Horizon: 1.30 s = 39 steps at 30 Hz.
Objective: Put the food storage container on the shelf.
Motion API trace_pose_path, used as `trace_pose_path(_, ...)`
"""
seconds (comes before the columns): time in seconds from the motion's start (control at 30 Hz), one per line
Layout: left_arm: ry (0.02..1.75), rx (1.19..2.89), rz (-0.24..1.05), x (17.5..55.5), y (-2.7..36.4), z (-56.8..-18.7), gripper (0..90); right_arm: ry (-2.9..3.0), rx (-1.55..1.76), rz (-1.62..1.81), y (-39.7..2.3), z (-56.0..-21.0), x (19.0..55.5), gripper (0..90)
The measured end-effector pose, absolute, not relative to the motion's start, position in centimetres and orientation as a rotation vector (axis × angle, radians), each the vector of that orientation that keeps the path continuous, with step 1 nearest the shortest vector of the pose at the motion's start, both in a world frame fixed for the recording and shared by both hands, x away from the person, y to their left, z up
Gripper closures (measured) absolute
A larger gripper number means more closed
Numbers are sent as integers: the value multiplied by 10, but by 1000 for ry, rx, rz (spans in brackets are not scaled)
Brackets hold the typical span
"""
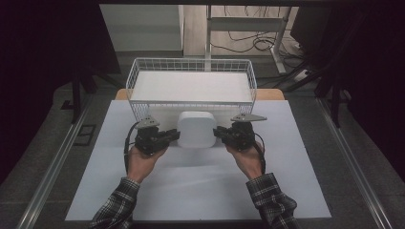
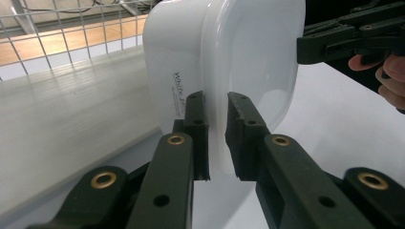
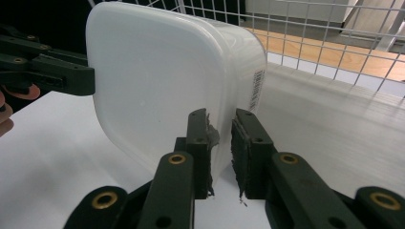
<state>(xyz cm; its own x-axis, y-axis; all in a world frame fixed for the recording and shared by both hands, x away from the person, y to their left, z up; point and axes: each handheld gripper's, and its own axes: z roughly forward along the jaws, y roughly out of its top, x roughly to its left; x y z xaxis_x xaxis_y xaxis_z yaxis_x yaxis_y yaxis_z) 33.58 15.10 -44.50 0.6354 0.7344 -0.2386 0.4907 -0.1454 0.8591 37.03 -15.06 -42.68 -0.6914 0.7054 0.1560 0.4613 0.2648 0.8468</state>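
White plastic container (image 1: 196, 129) seen from above, lifted just near of the wire basket (image 1: 191, 67), pinched between left gripper (image 1: 173, 137) and right gripper (image 1: 218, 132). Seen along the left gripper (image 2: 217, 125): jaws narrow, clamped on the container's (image 2: 239, 52) rim. Same along the right gripper (image 3: 221, 136), narrow jaws biting the container's (image 3: 157, 71) opposite rim, basket (image 3: 334, 43) beyond.

A white lidded container (image 1: 196, 129) sits between the left gripper (image 1: 173, 136) and right gripper (image 1: 217, 132), each clamped on one side, just before a white wire basket (image 1: 191, 67).
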Motion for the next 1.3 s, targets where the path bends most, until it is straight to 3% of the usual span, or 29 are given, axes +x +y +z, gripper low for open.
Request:
trace_pose_path(0.87, 1119, 1822, 183, 376, 152, -485, 788, 2319, 1201, 1324, -142, -461, 405, 762)
trace_pose_path(1.3, 1122, 1781, 213, 390, 152, -494, 746, 2288, 1214, 1318, -134, -466, 418, 721)
